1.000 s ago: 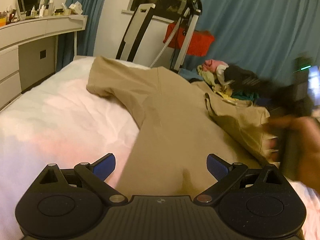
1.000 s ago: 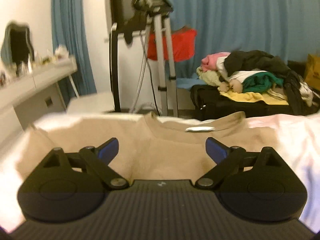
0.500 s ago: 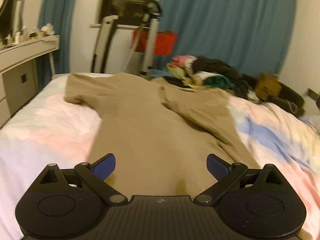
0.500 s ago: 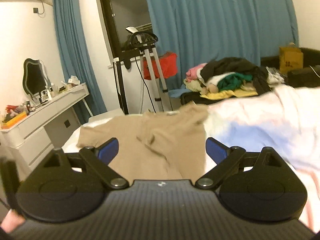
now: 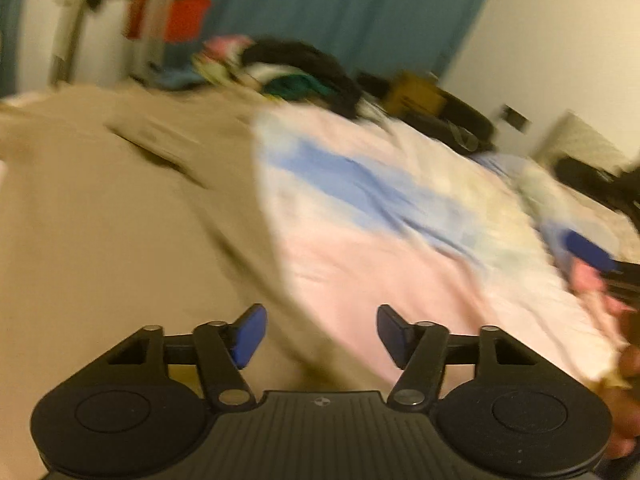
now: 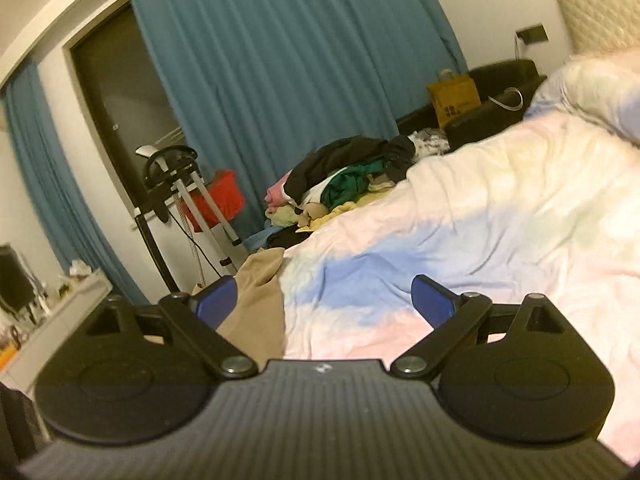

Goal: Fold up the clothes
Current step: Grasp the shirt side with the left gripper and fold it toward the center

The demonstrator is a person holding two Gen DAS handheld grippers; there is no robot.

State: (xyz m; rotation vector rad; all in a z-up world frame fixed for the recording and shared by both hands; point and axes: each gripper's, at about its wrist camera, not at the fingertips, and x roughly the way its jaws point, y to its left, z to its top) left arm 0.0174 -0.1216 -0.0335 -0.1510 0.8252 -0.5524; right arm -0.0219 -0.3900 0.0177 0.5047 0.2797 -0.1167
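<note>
Tan shirt [image 5: 120,216] lies spread on the bed [image 5: 400,248], over the pastel duvet; one side looks already turned inward, with a folded sleeve ridge near its upper middle, though motion blur hides detail. Left gripper [image 5: 318,332] hangs over the shirt's right-hand long edge, angled down; its jaws are closing, with nothing pinched between the blue pads so far, and cloth lies beneath rather than in the gap. Right gripper [image 6: 324,300] stands released, jaws wide and empty; in its own view the shirt [image 6: 260,300] sits low and to the left, partly behind the left finger, with bare duvet straight ahead. Judged step: taking hold of the side edge for the next fold. To do it well, the left gripper should drop onto the edge itself and catch only the layers meant to turn, not the duvet. The right gripper likely needs to come back across to the same edge, so both lift evenly.
</note>
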